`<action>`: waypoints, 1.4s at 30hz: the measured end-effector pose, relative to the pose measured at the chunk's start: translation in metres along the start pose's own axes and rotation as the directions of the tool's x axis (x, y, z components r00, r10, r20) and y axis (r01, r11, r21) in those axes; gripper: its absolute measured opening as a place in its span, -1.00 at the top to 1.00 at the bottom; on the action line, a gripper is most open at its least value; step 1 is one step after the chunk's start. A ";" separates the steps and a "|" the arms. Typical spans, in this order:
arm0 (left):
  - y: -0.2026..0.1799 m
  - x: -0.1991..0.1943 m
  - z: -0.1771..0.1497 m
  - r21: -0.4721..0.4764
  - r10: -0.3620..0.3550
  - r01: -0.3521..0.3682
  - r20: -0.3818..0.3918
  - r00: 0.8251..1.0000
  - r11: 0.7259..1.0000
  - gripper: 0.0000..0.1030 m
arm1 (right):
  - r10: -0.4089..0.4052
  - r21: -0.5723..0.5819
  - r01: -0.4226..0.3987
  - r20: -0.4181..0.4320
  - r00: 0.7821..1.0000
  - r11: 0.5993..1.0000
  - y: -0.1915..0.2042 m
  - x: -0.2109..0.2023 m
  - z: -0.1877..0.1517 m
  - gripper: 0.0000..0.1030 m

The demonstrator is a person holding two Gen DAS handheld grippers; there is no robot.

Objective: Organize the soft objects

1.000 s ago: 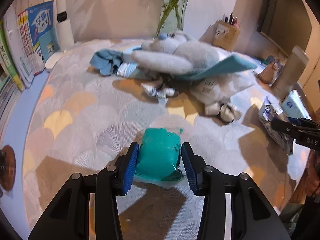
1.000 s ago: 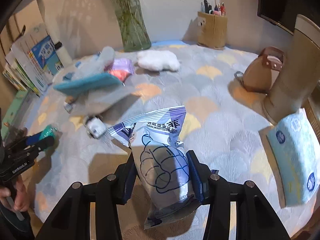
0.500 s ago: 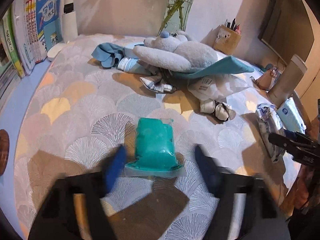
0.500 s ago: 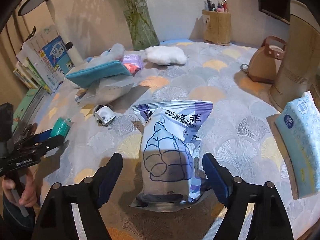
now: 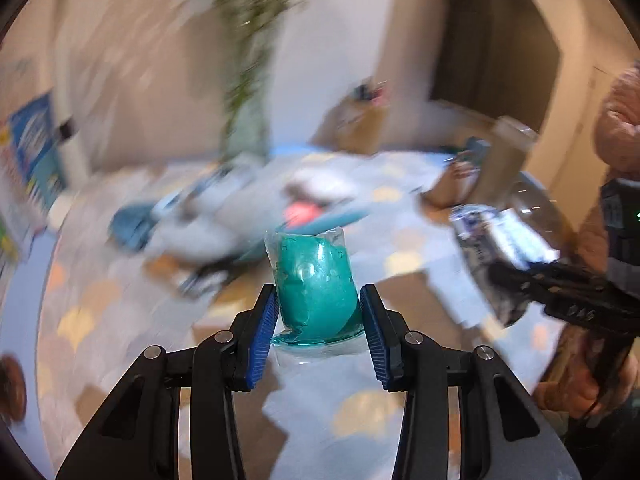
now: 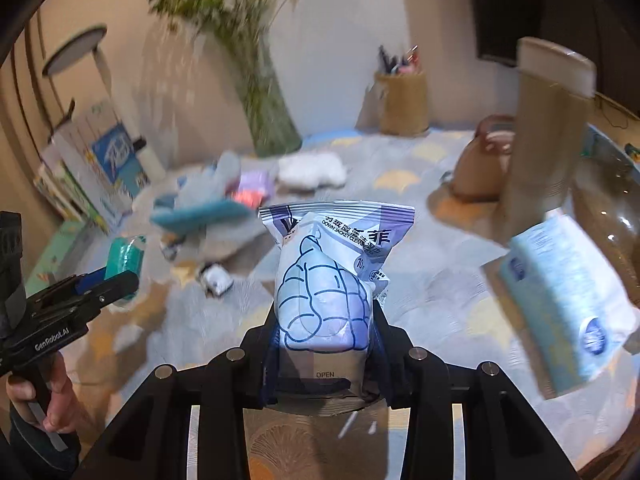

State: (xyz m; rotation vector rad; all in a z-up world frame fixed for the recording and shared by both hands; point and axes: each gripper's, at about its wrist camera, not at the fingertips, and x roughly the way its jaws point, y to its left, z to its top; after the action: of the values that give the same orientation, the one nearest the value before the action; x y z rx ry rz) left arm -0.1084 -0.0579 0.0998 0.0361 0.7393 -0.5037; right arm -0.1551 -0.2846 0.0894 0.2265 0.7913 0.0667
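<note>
Half a second ago both pairs of jaws stood spread with the packs lying on the tabletop point(image 6: 440, 248); since then our right jaws have just been closing, and both packs now sit lifted off the cloth. Our left gripper point(image 5: 318, 316) clamps the teal pack point(image 5: 314, 284) by its lower end between the blue pads. Our right gripper point(image 6: 324, 344) grips the wipes pack point(image 6: 328, 280) low on its sides. The right view alone shows the left gripper from the side, with the teal pack beyond its tips. The left view alone shows the blue pads pressing the teal pack's sides. Each pack's long axis runs forward from the jaws, its free end pointing away from them.
</note>
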 end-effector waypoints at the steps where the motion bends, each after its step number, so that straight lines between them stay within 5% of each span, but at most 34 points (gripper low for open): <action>1: -0.014 0.001 0.009 0.023 -0.036 0.036 0.010 0.999 0.999 0.24 | -0.001 0.010 0.000 0.009 1.000 1.000 -0.005 -0.005 0.001 0.26; 10: -0.143 0.042 0.057 0.224 -0.242 0.244 -0.038 0.970 0.944 0.24 | -0.188 0.157 0.173 0.085 0.978 0.972 -0.080 -0.072 0.019 0.26; 15: -0.206 0.065 0.077 0.285 -0.335 0.346 -0.088 0.938 0.894 0.24 | -0.363 0.309 0.318 0.098 0.927 0.896 -0.144 -0.111 0.027 0.26; 20: -0.265 0.094 0.095 0.301 -0.413 0.433 -0.132 0.901 0.850 0.24 | -0.446 0.453 0.369 0.071 0.892 0.812 -0.203 -0.131 0.031 0.26; 26: -0.318 0.122 0.110 0.323 -0.430 0.461 -0.165 0.888 0.827 0.19 | -0.470 0.564 0.387 0.001 0.883 0.729 -0.255 -0.124 0.036 0.21; 27: -0.323 0.126 0.111 0.324 -0.435 0.466 -0.167 0.885 0.823 0.13 | -0.460 0.586 0.381 -0.017 0.888 0.715 -0.264 -0.121 0.037 0.09; 30: -0.334 0.138 0.113 0.329 -0.437 0.465 -0.157 0.885 0.822 -0.58 | -0.435 0.630 0.342 -0.007 0.900 0.697 -0.280 -0.126 0.034 -0.12; 34: -0.331 0.140 0.110 0.283 -0.477 0.516 -0.199 0.856 0.808 -0.58 | -0.434 0.632 0.329 0.013 0.901 0.702 -0.277 -0.140 0.027 -0.14; 39: -0.297 0.096 0.108 0.275 -0.511 0.531 -0.147 0.847 0.802 -0.58 | -0.451 0.583 0.341 0.049 0.891 0.738 -0.252 -0.153 0.021 -0.15; 42: -0.268 0.067 0.108 0.269 -0.503 0.510 -0.102 0.858 0.817 -0.58 | -0.419 0.538 0.310 0.090 0.903 0.784 -0.227 -0.159 0.019 -0.17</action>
State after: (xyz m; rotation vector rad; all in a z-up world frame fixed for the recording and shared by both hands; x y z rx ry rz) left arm -0.1186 -0.3446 0.1743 0.1199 0.6937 -1.1278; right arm -0.2592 -0.5320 0.1613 0.5738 0.6197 -0.5443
